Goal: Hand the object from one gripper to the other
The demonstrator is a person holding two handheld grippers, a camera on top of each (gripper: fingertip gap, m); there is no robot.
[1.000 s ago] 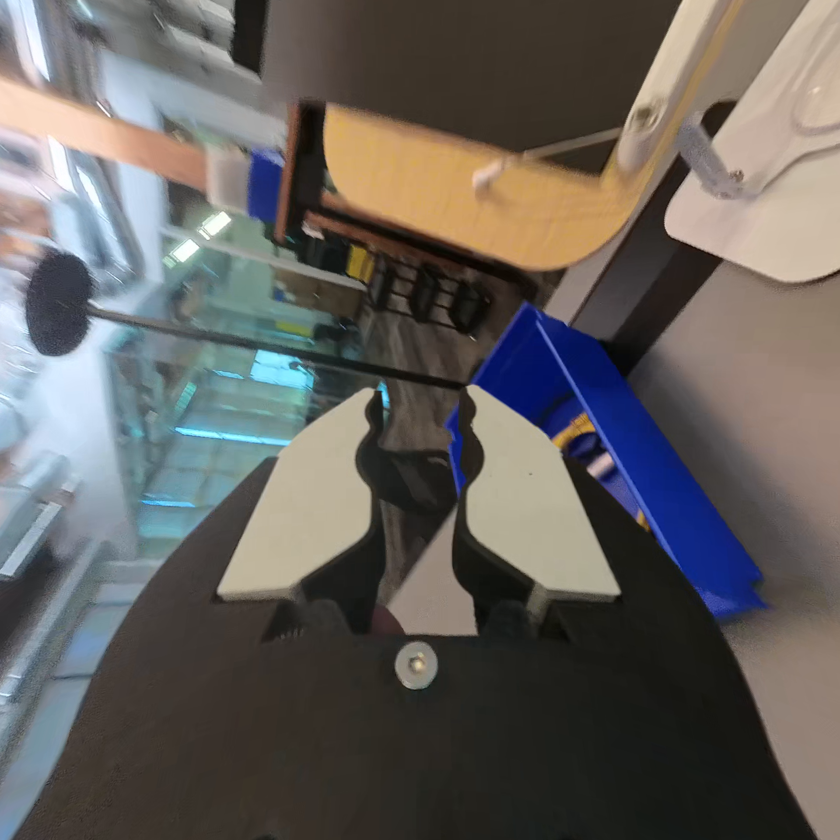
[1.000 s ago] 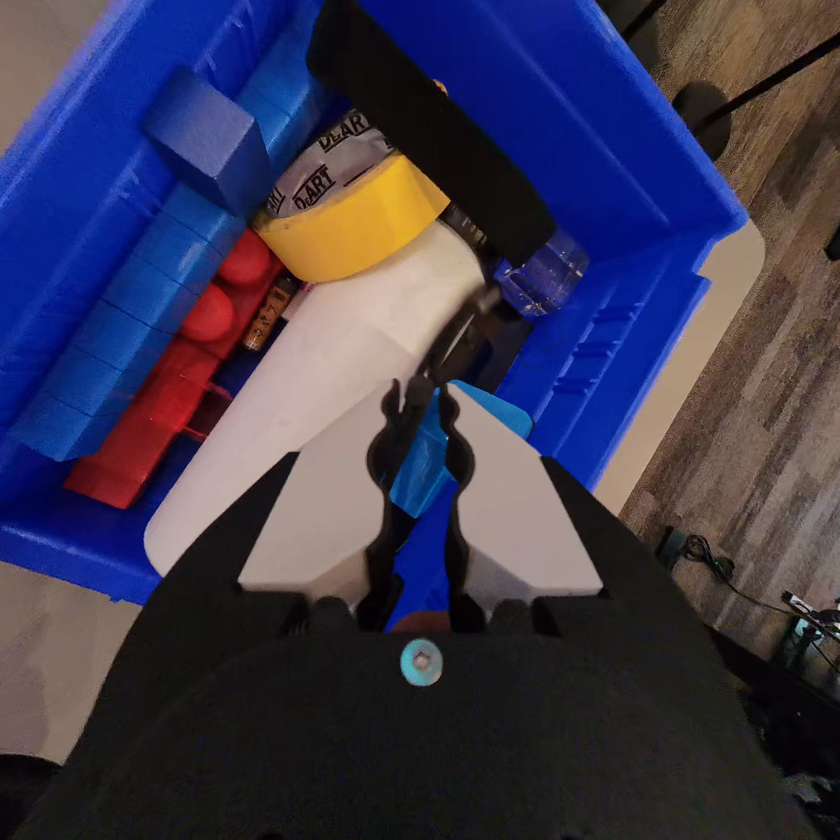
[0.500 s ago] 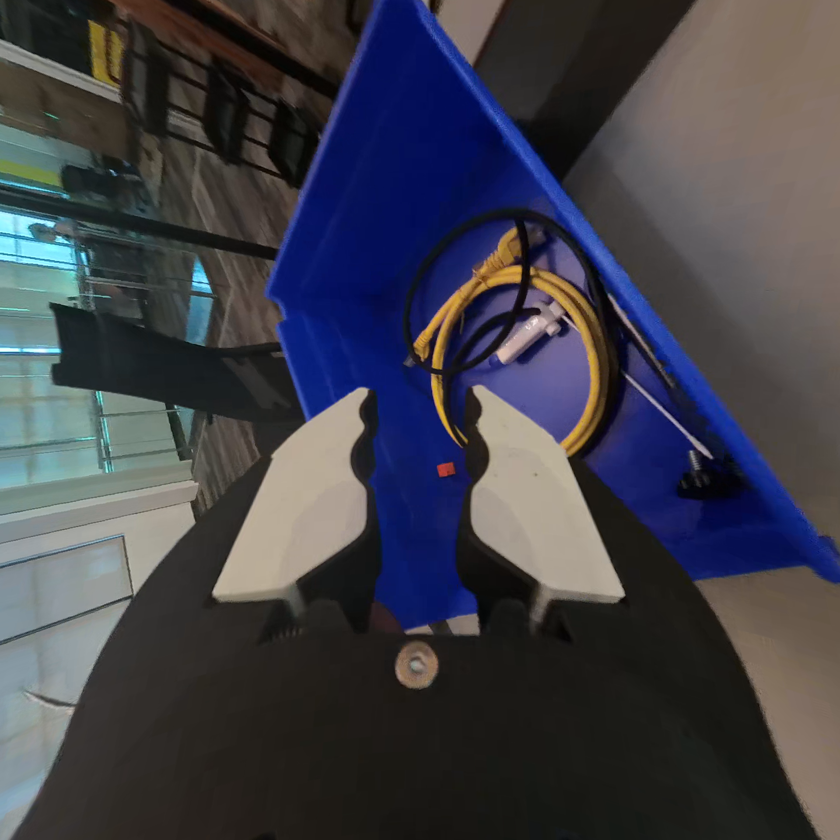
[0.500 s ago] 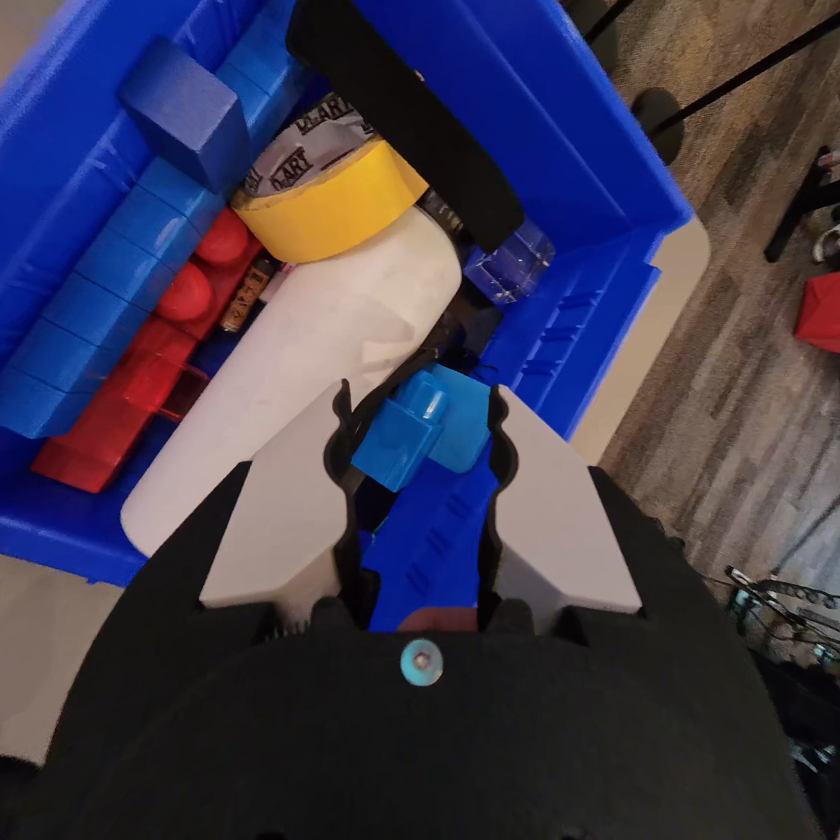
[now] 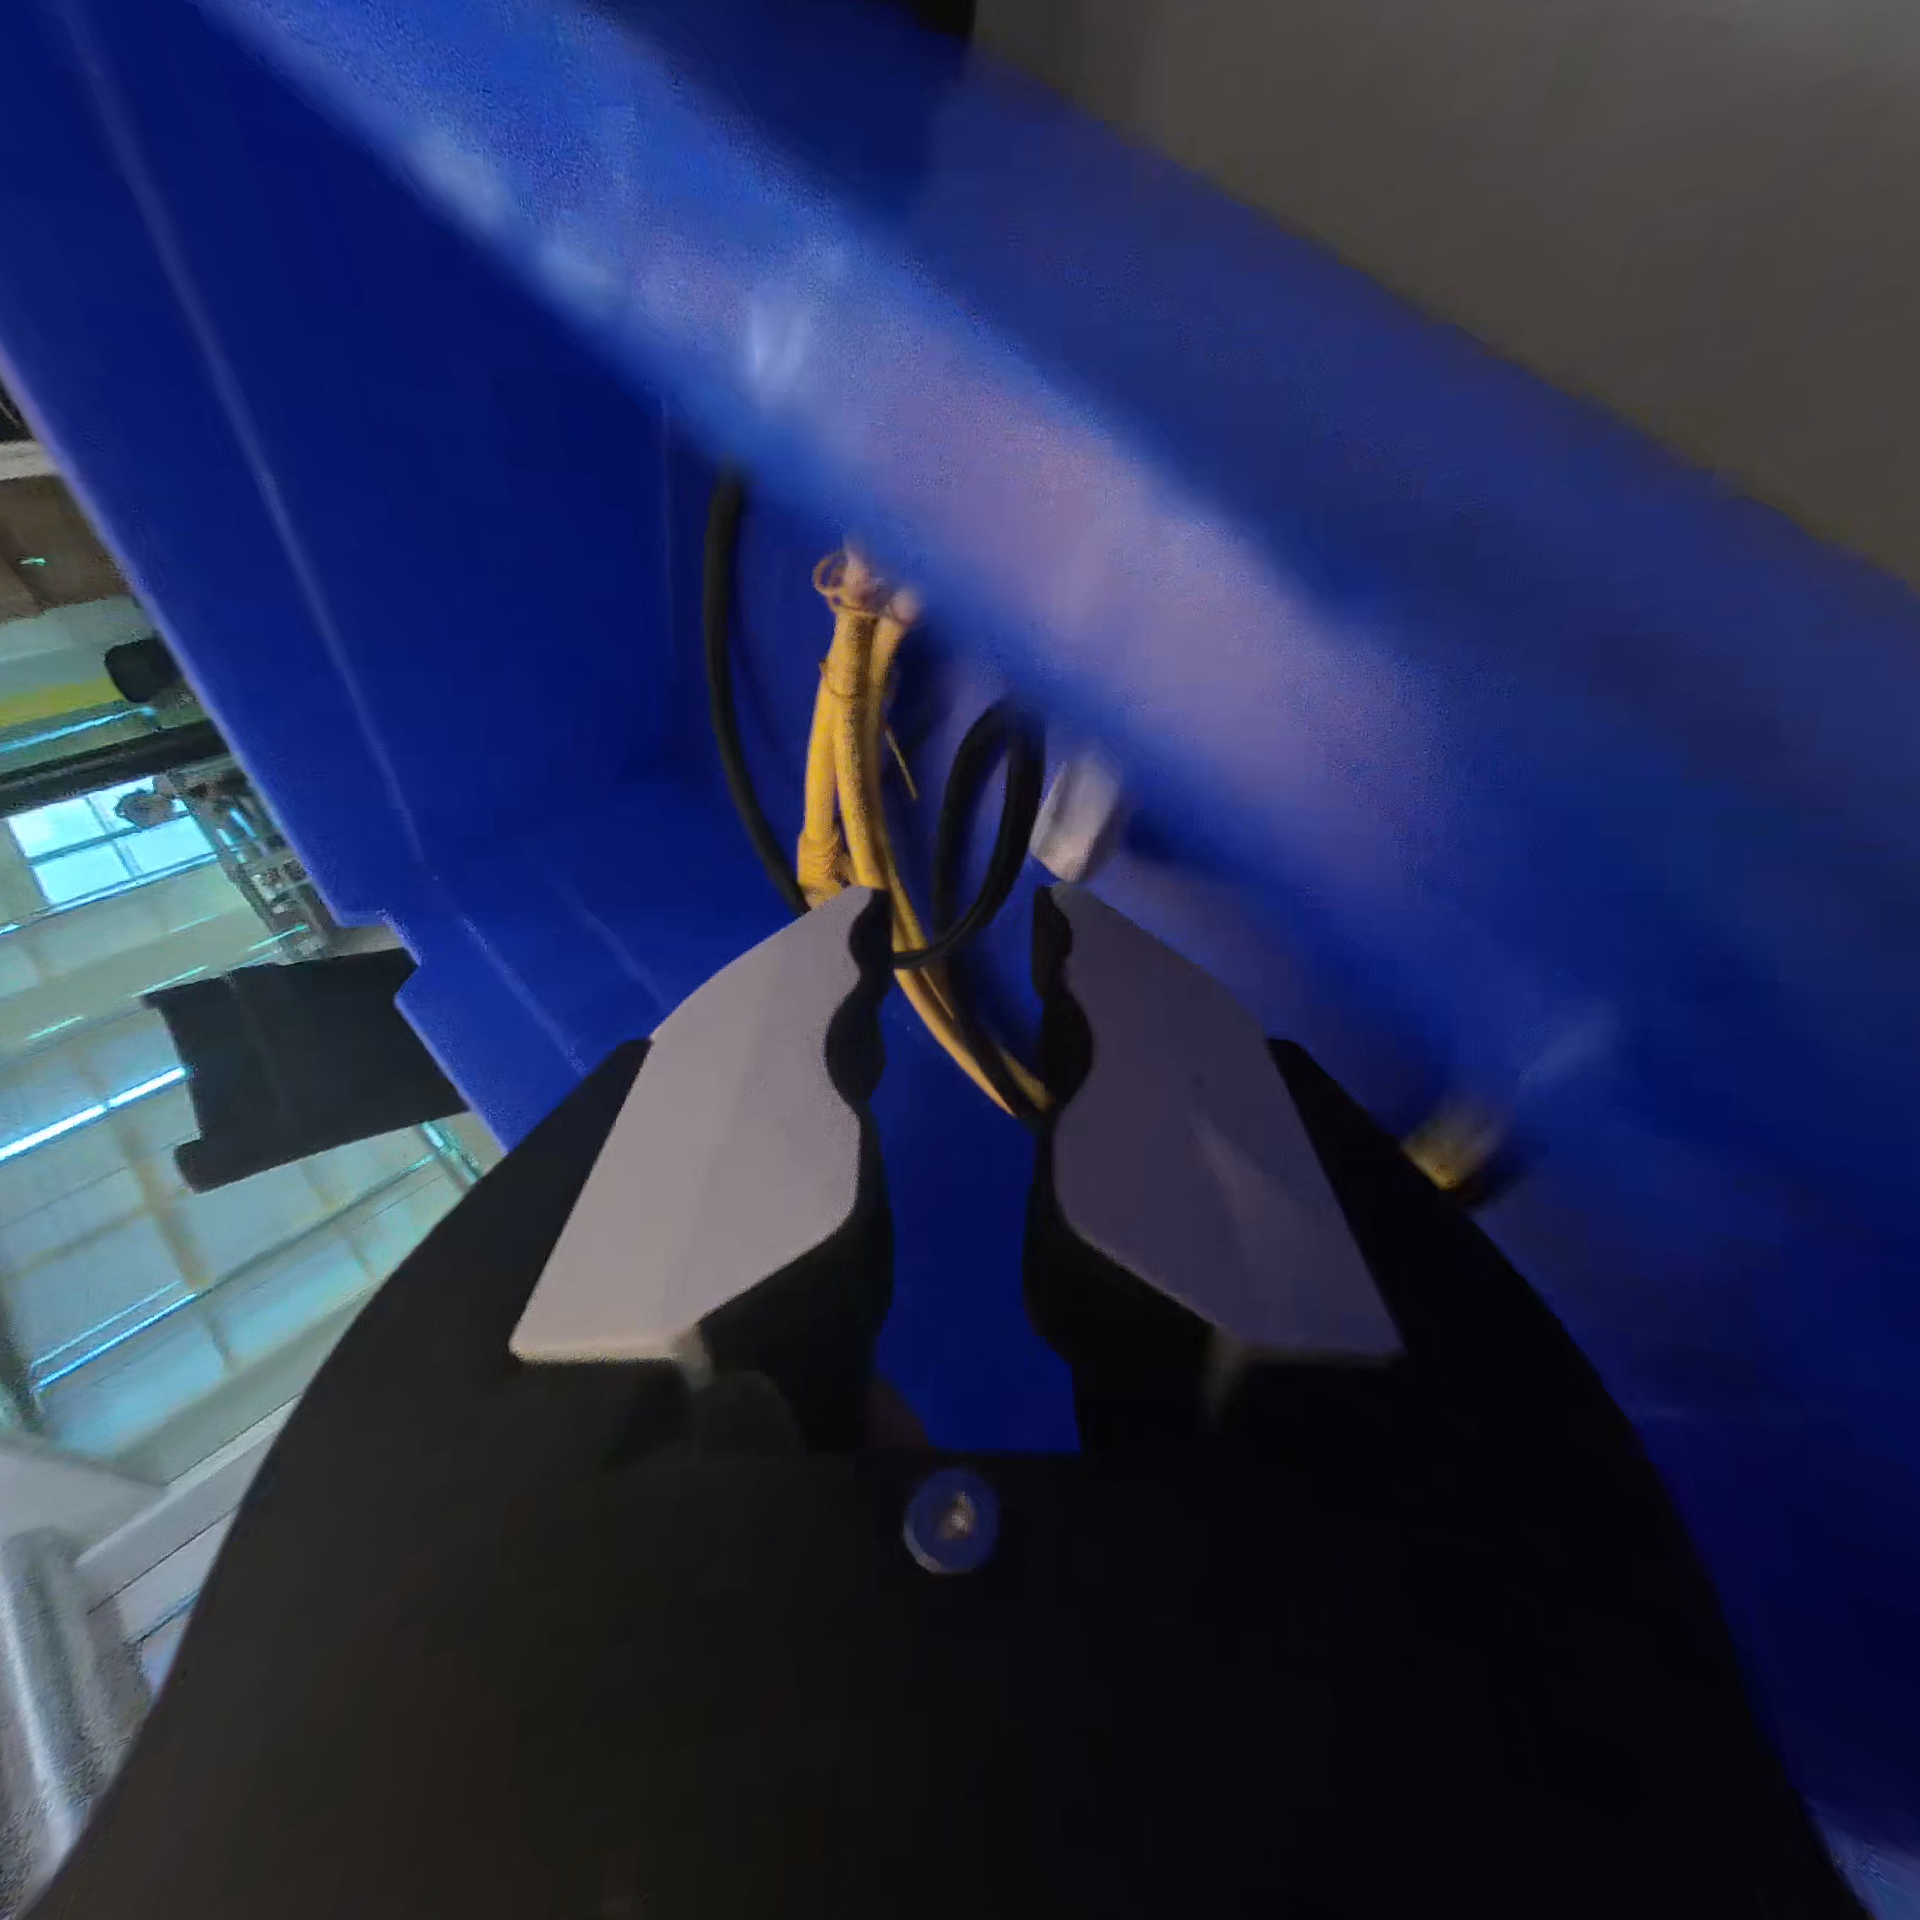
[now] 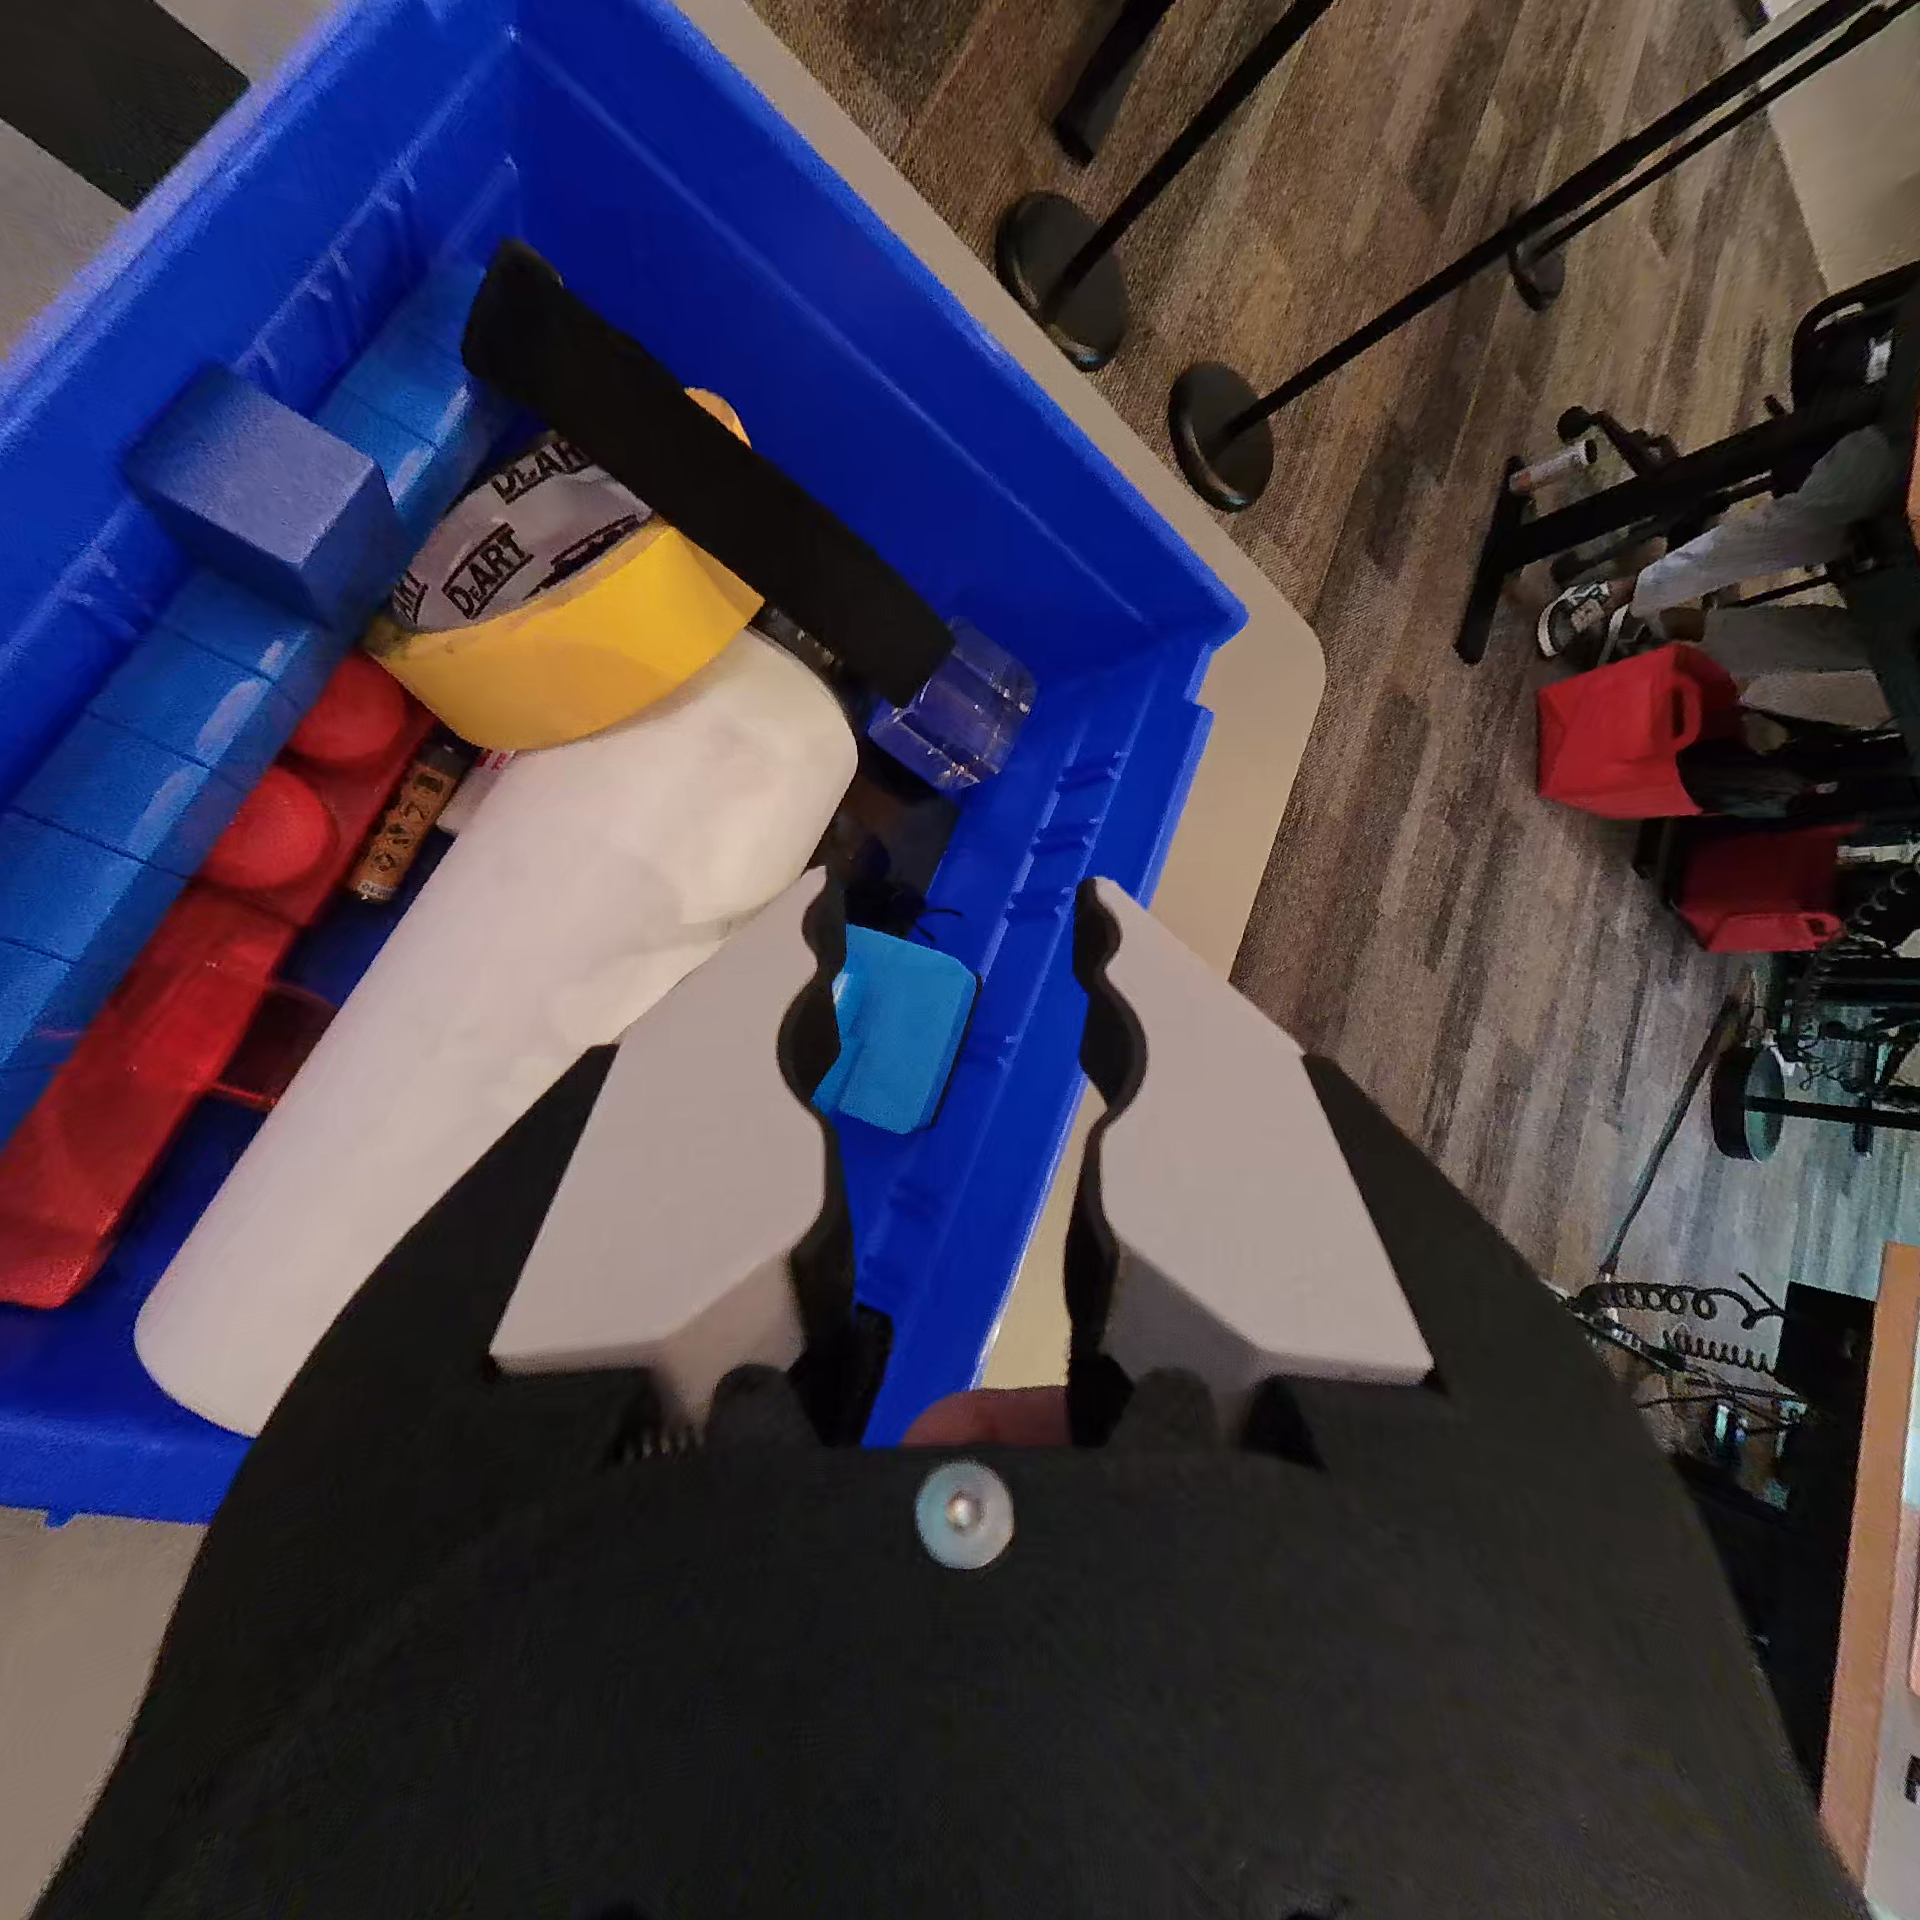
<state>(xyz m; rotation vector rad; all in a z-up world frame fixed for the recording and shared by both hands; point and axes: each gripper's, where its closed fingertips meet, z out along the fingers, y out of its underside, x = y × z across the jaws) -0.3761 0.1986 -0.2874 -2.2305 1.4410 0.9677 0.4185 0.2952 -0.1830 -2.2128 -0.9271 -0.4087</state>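
Note:
In the right wrist view a light blue toy brick point(image 6: 894, 1039) lies inside a blue bin point(image 6: 935, 395), against its near wall. My right gripper point(image 6: 953, 888) is open and empty, its fingers spread above the brick without touching it. In the blurred left wrist view my left gripper point(image 5: 961, 904) is open deep inside another blue bin point(image 5: 416, 520). A coiled yellow cable point(image 5: 847, 748) runs between its fingers, with a black cable point(image 5: 727, 675) looped beside it. I cannot tell whether the fingers touch the cable.
The right bin also holds a yellow tape roll point(image 6: 582, 644), a white roll point(image 6: 520, 987), a black foam-covered bar point(image 6: 707, 488), red bricks point(image 6: 156, 1091) and a dark blue block point(image 6: 270, 499). Round stand bases point(image 6: 1216, 436) and red bags point(image 6: 1631, 738) sit on the floor beyond the table edge. My hands' fingertips stand some 80 centimetres from each other.
My right gripper opened and let go of the light blue brick, which now rests in the bin. My left gripper swung down into the other bin, close to the yellow cable.

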